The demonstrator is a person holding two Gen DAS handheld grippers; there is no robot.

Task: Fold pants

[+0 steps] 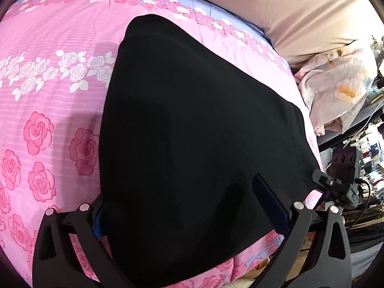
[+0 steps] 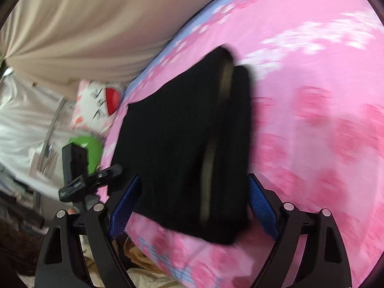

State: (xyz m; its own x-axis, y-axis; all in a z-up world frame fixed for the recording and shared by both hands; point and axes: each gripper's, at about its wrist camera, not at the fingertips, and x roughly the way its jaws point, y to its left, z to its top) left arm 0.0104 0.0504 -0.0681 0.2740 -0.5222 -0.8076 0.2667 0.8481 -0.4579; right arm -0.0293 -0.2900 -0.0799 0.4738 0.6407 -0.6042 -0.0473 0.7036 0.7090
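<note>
While the folded black fabric pants (image 1: 192, 144) lie flat on the pink rose-printed bedspread (image 1: 48, 96), the left gripper (image 1: 192, 211) hovers at their 6 o'clock edge, fingers spread; the right gripper (image 2: 192, 206), fingers likewise spread, straddles the pants' near edge, gripping nothing.

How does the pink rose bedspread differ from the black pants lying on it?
The bedspread is pink with printed roses; the pants are plain black. The bedspread spreads wide across the bed, while the pants form a compact folded stack with layered edges. The bedspread lies beneath; the pants rest on top. Both are soft fabric.
</note>
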